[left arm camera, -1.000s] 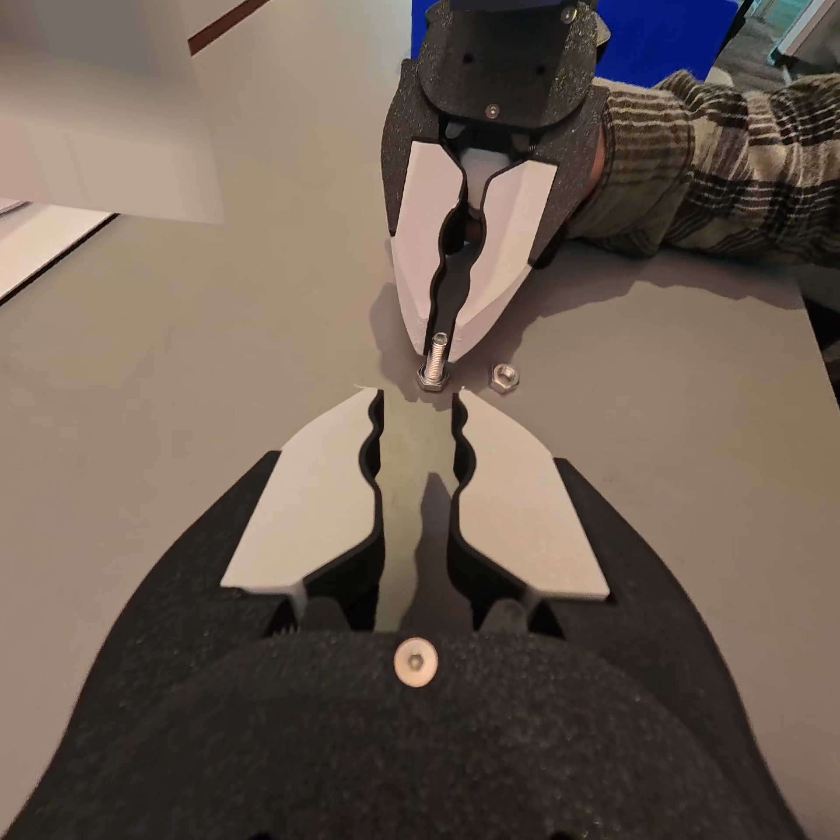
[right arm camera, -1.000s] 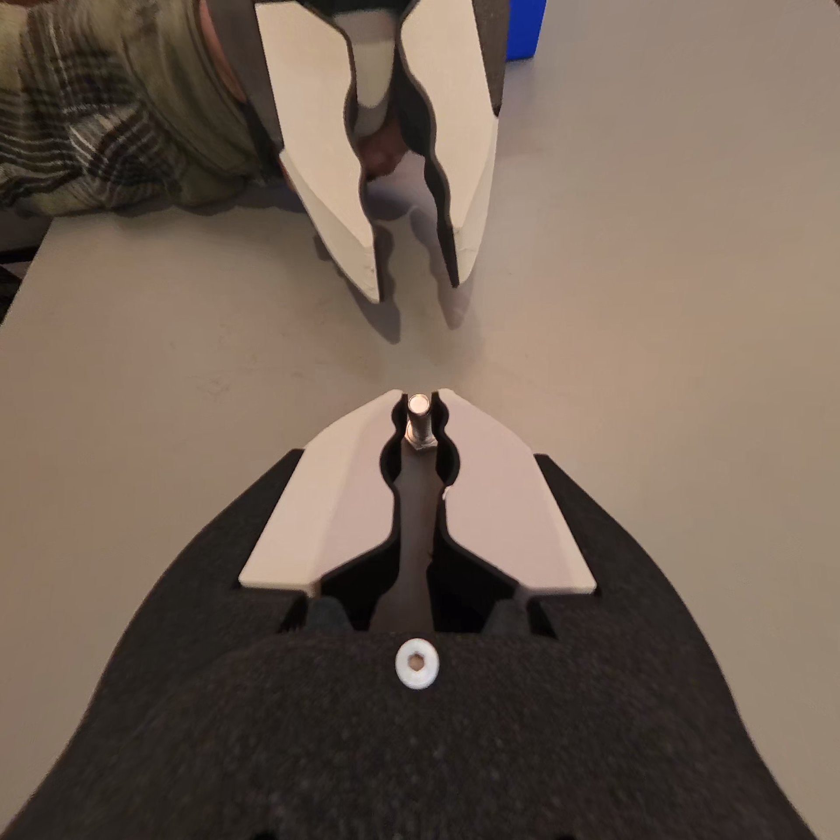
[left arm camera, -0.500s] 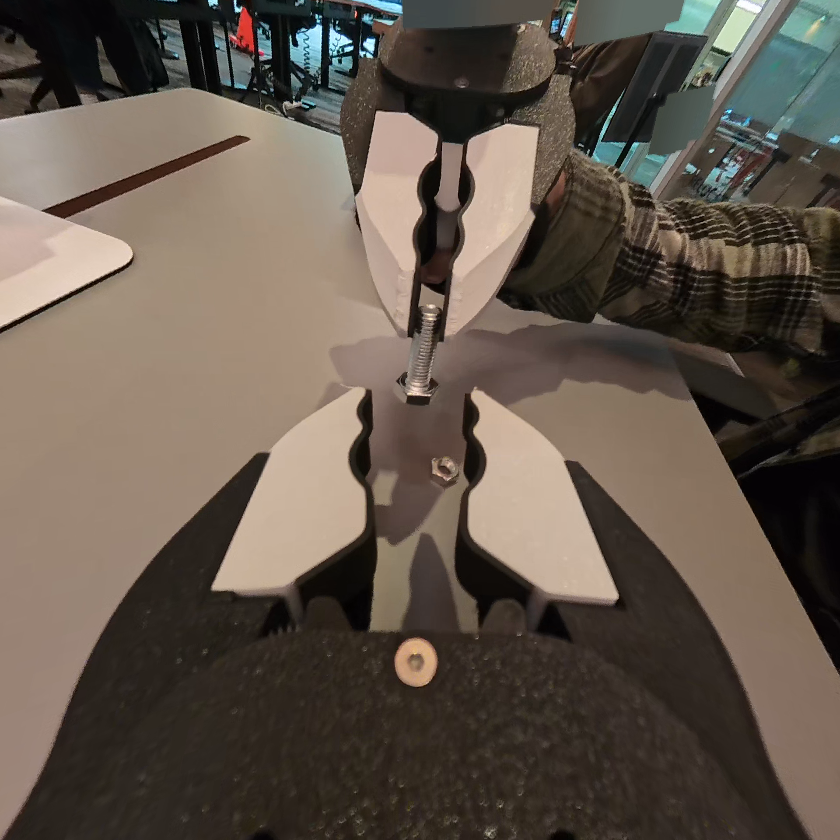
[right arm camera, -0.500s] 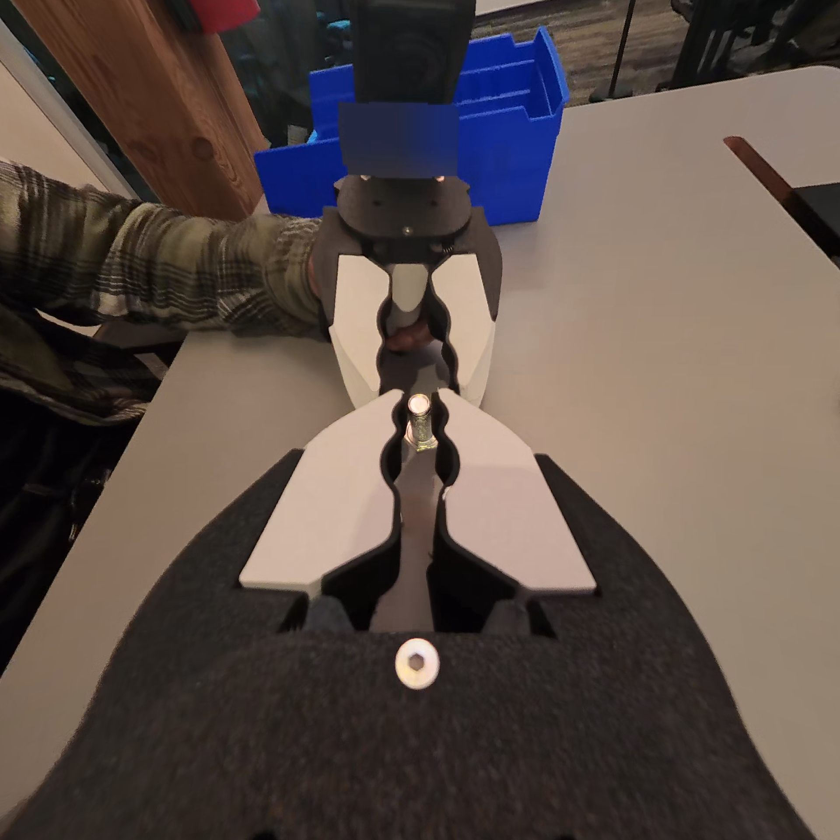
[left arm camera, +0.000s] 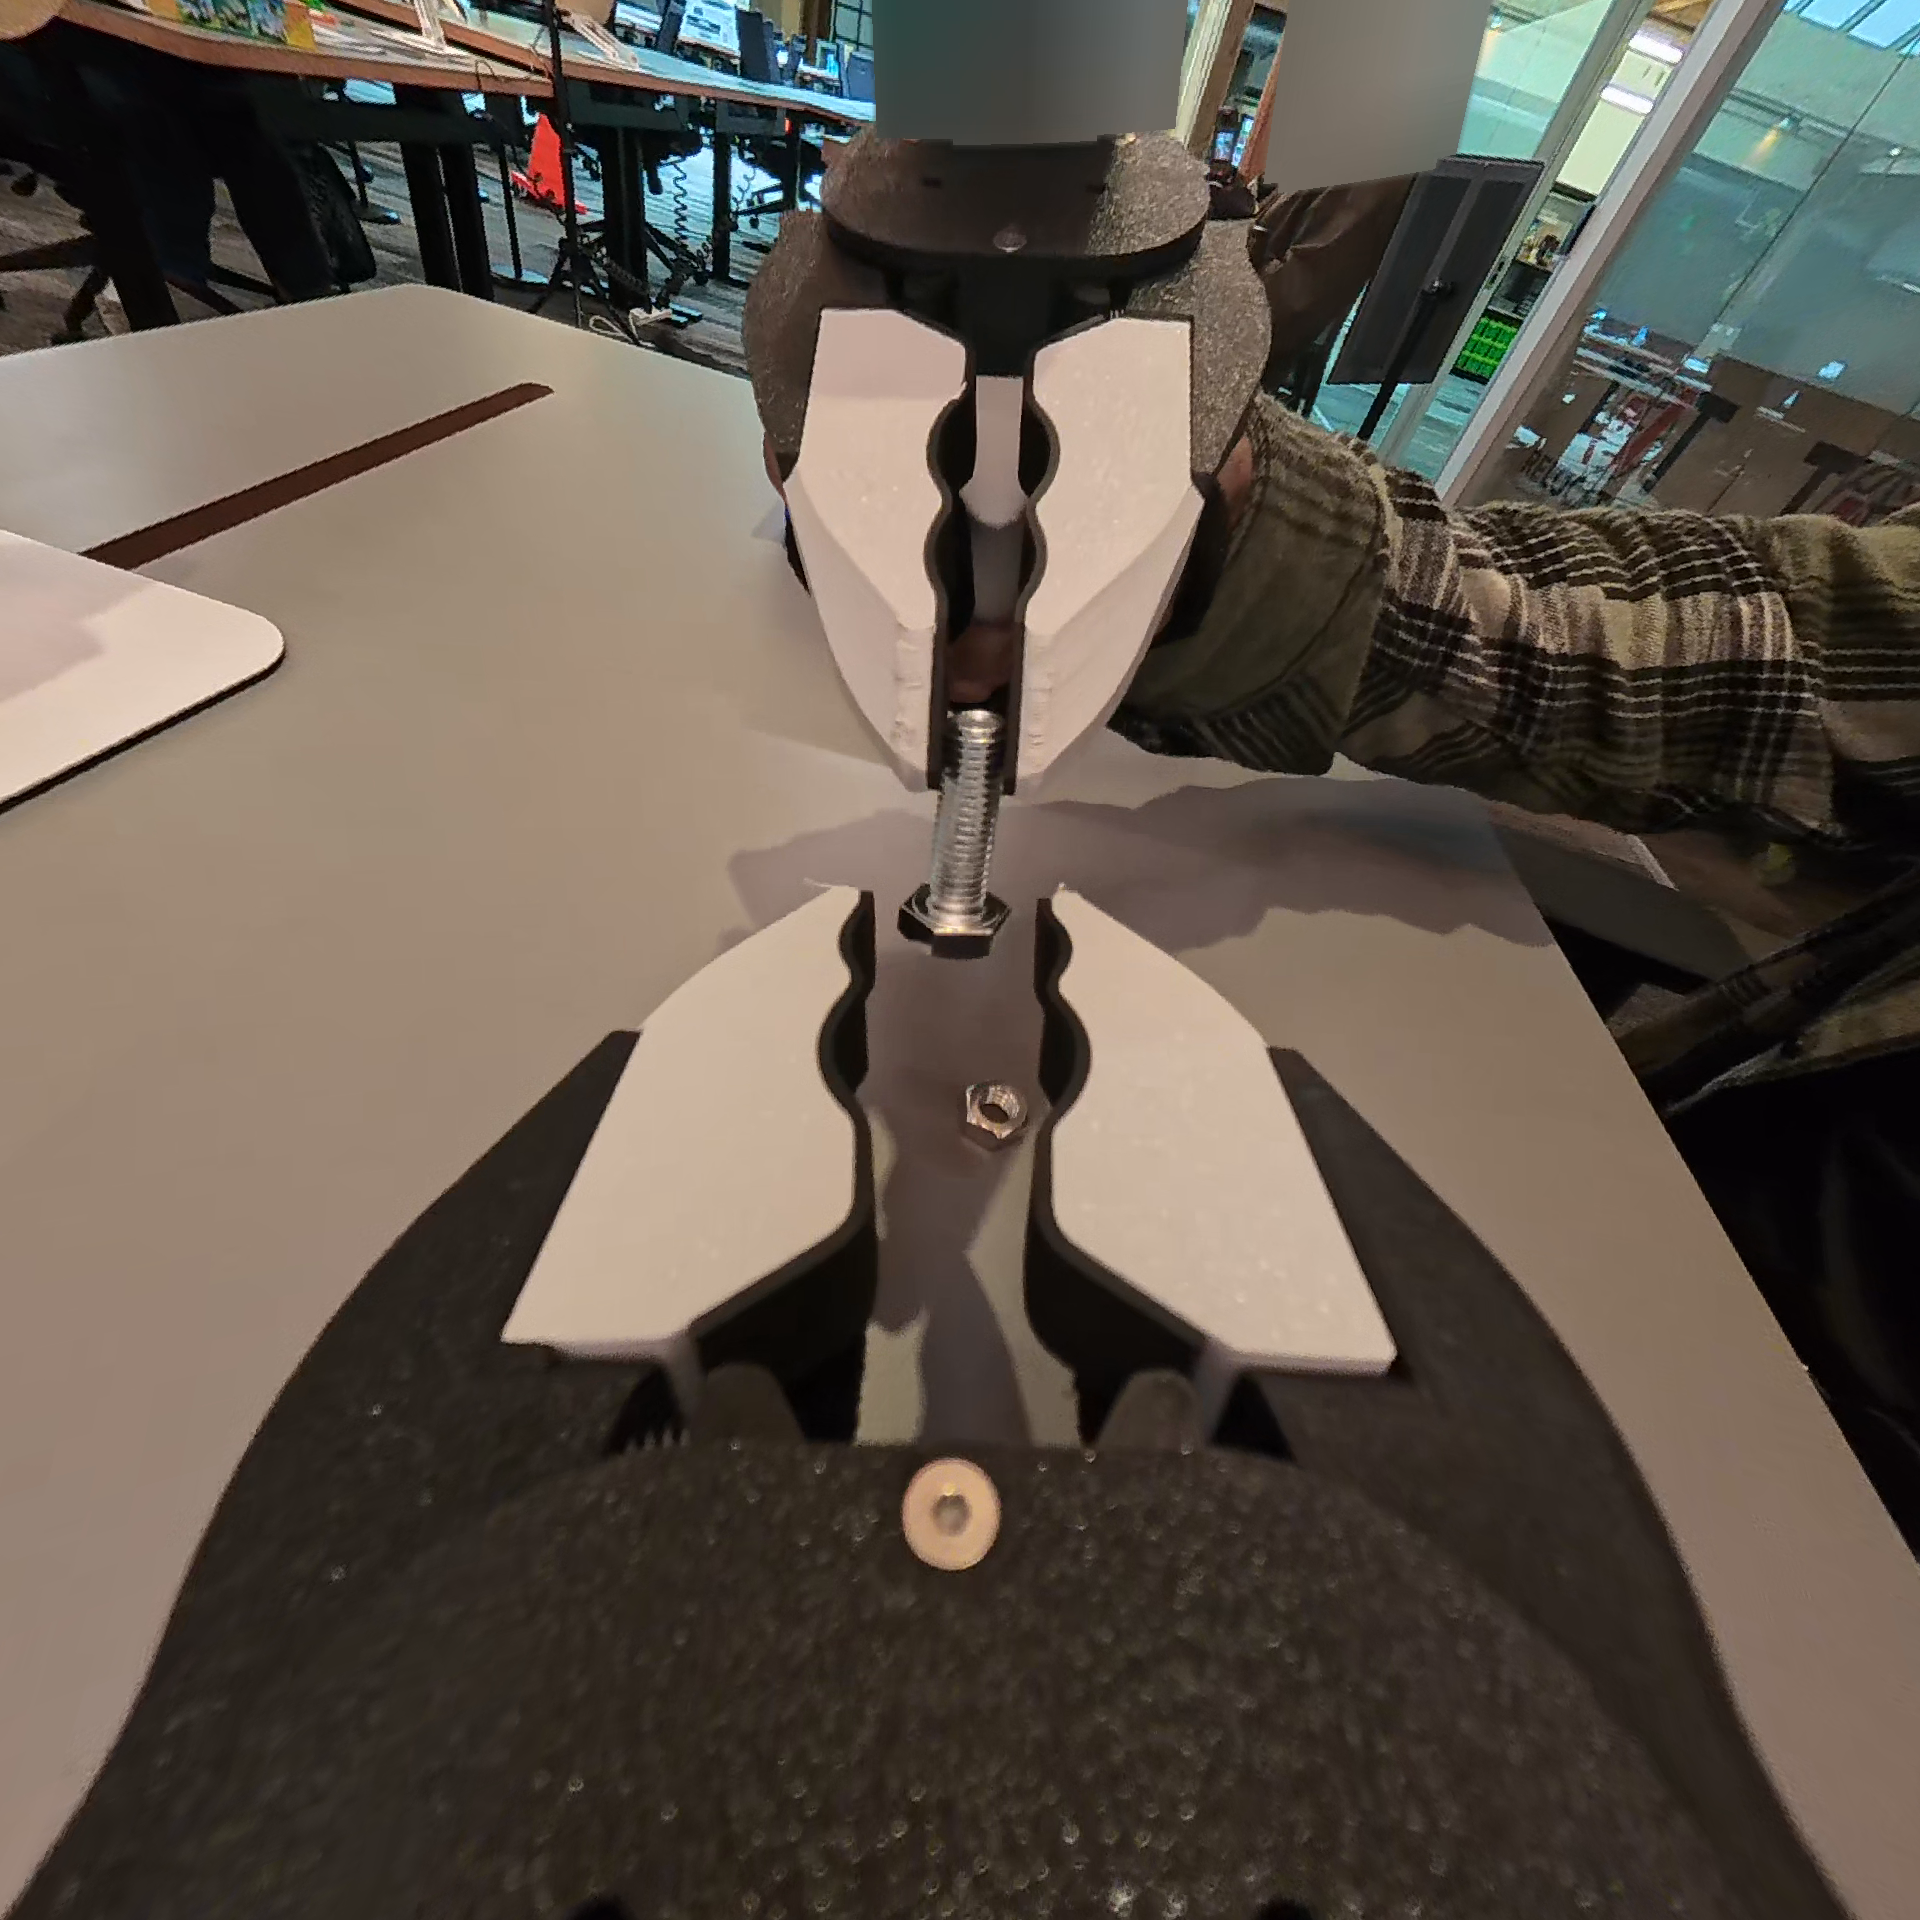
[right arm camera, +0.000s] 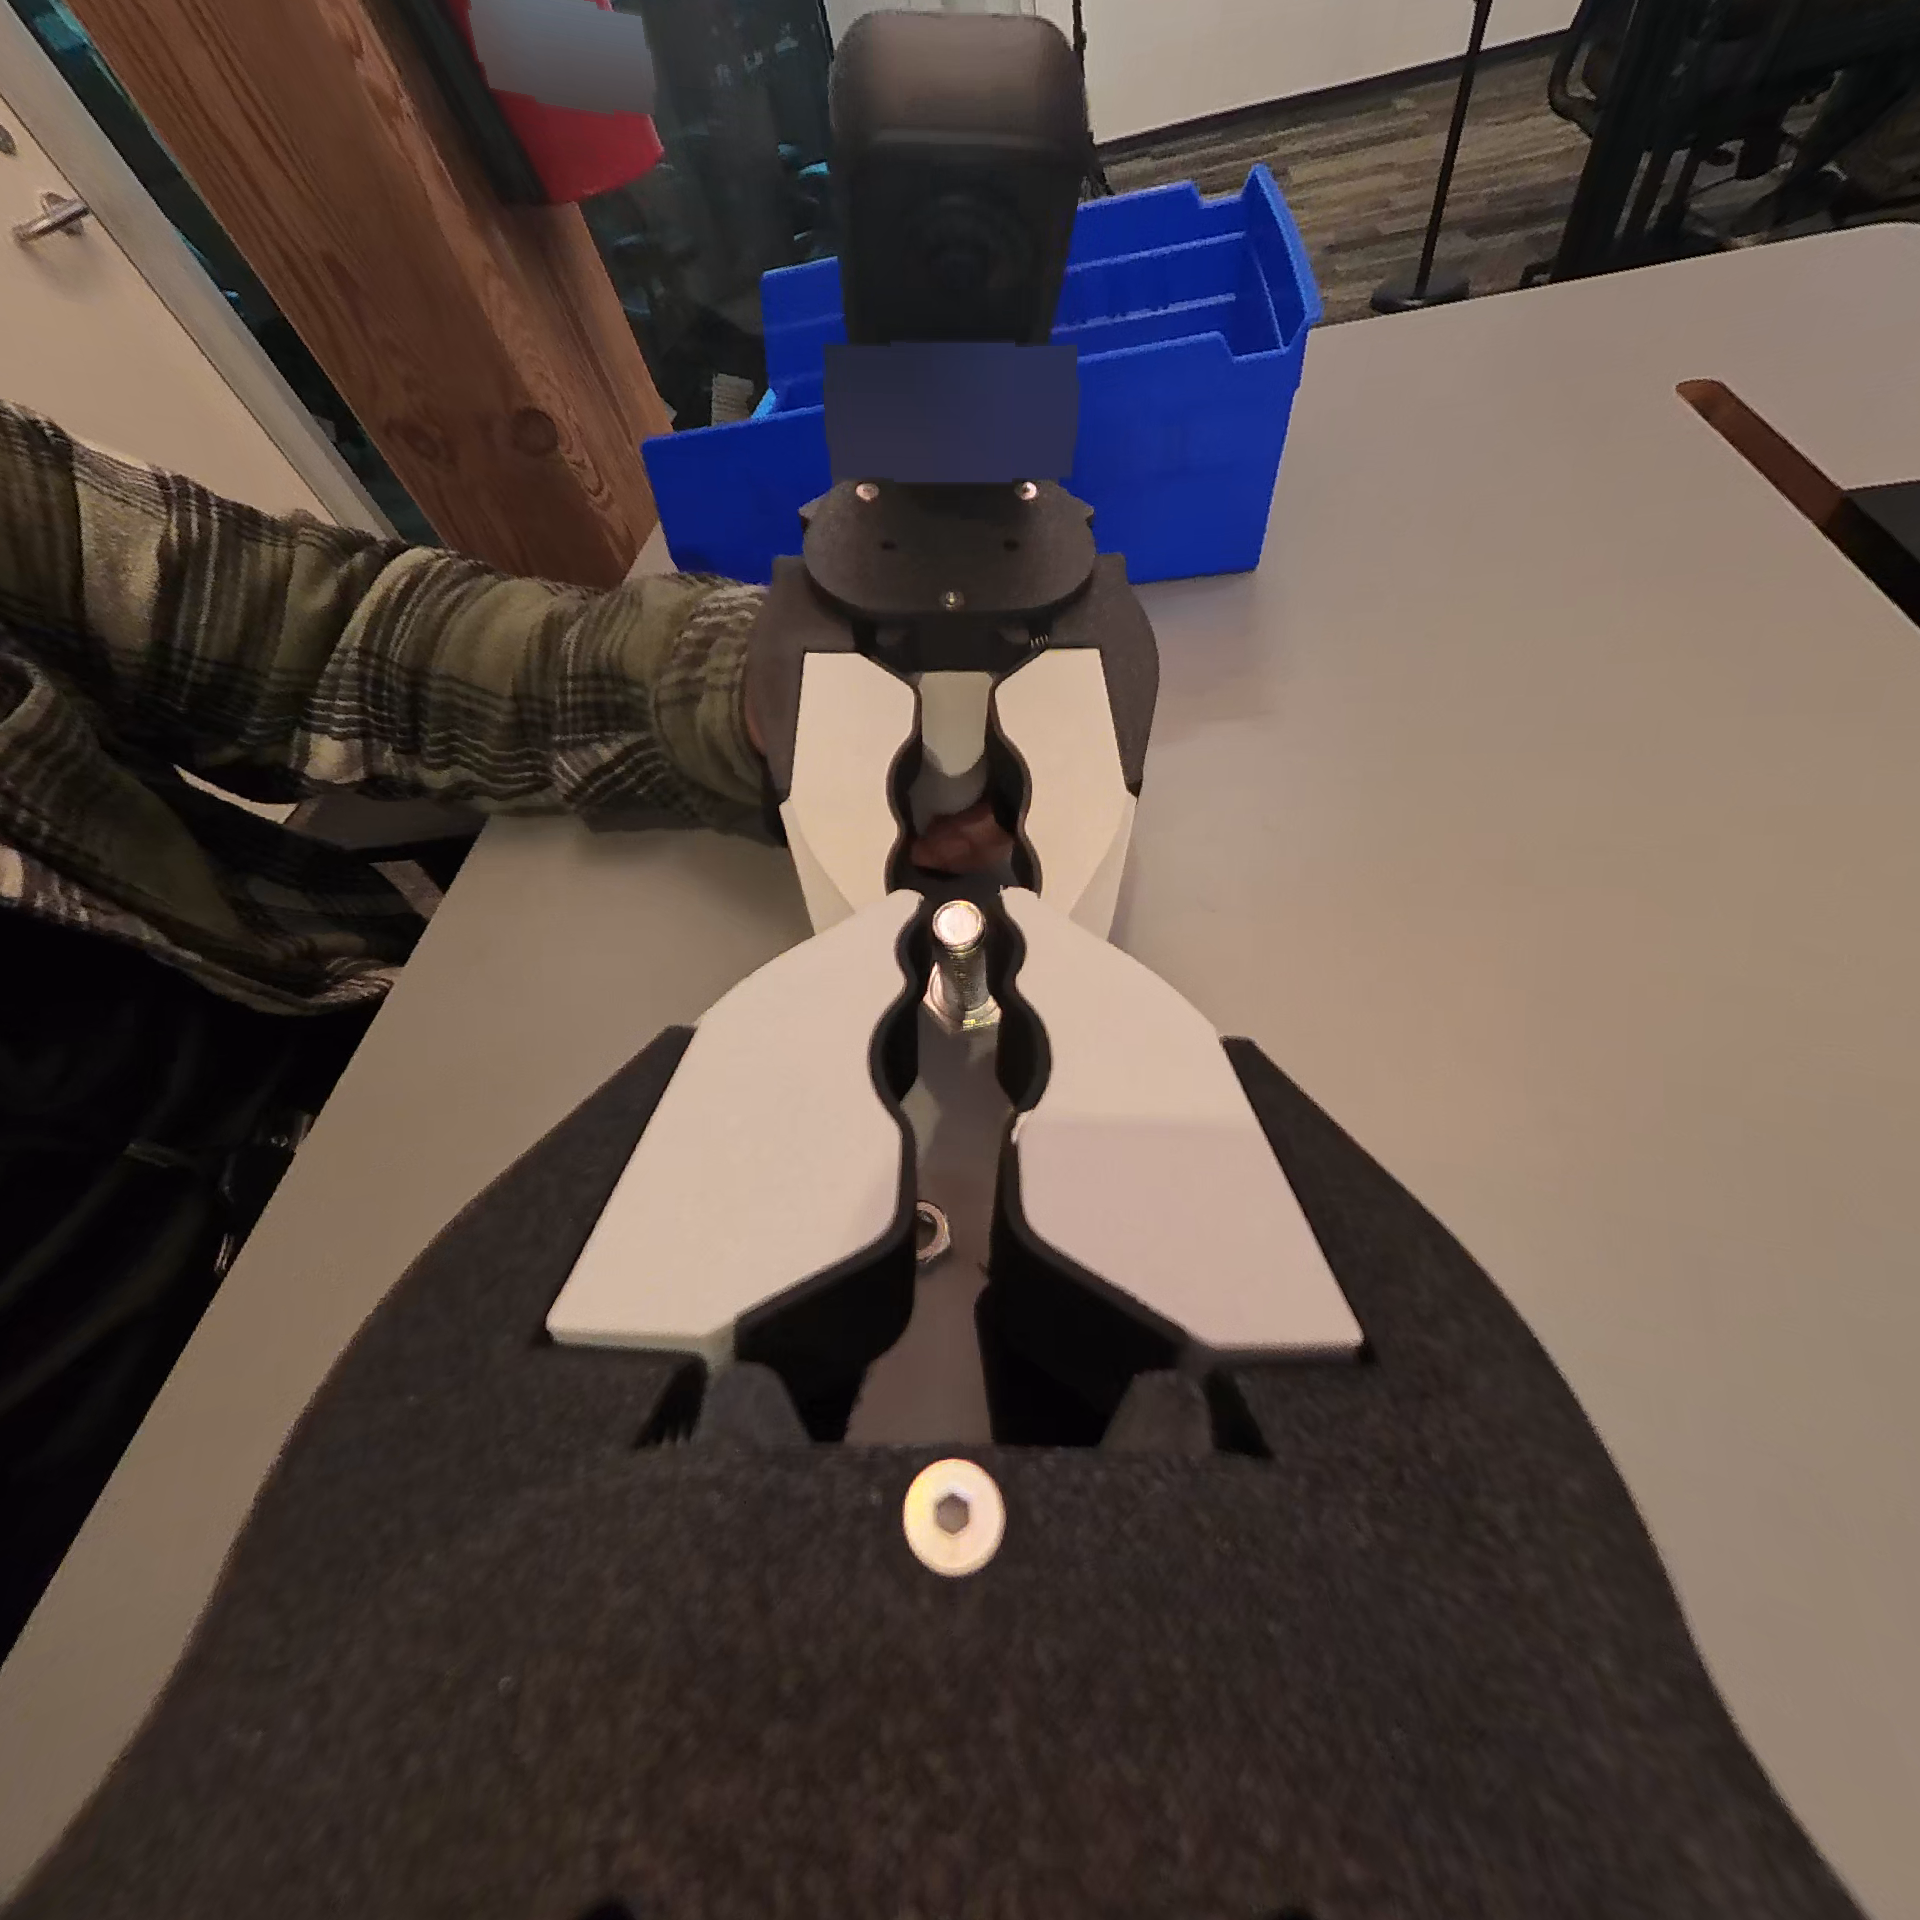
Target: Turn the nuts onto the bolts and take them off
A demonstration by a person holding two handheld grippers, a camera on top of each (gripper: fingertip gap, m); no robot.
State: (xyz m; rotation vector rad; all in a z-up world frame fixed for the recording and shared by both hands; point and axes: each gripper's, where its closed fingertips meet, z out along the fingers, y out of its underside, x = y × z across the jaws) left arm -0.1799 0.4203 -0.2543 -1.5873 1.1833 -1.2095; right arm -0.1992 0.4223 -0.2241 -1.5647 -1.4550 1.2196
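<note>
Right gripper [right arm camera: 961, 925] pinches the threaded steel hex bolt [left arm camera: 961, 821] by its tip; left gripper [left arm camera: 951, 914] gapes empty. Shallow grip, so the bolt may slip before reaching the loose steel hex nut [left arm camera: 992, 1110].

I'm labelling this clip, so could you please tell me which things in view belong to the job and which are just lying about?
Job:
- bolt, held in right tool
- nut, loose on table
- left tool, open

Lying about:
- blue bin
- white mat

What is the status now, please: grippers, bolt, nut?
Right gripper shut on bolt, head down, above table. Left gripper open, empty. Loose nut on table below. Nothing in the way.
</note>
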